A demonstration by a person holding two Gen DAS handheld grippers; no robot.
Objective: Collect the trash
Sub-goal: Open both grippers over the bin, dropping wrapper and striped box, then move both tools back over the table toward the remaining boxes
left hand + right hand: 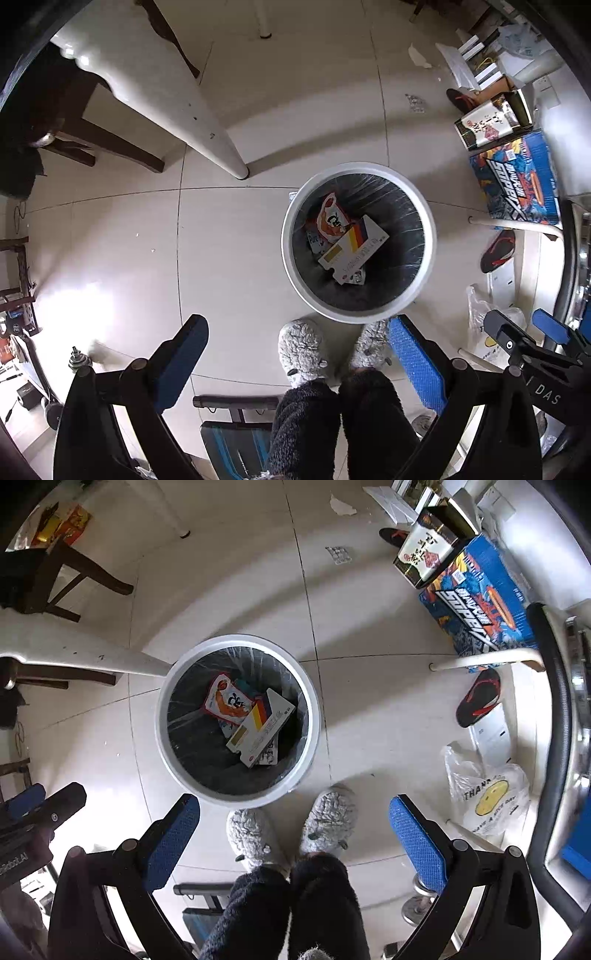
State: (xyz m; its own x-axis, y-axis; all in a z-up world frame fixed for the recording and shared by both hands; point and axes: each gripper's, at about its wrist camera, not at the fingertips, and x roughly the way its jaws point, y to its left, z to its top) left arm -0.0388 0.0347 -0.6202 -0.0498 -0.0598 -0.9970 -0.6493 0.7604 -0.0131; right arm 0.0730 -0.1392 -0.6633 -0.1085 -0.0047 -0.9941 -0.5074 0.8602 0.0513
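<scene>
A round white trash bin (295, 206) with a dark liner stands on the tiled floor; it also shows in the right wrist view (166, 686). Inside lie a white striped carton (354, 247) (264, 723) and an orange snack wrapper (332, 218) (225, 701). My left gripper (299, 354) is open and empty, held high above the floor near the bin. My right gripper (295, 834) is open and empty too, above the bin's near side. A torn paper scrap (341, 506) (419, 57) and a blister pack (338, 554) (415, 103) lie on the floor beyond the bin.
The person's grey slippers (328, 819) stand just before the bin. A white table leg (207, 133) is left of it. Boxes (476, 598), black-and-red sandals (478, 698), and a plastic bag (487, 794) crowd the right. A dark chair (55, 579) stands far left.
</scene>
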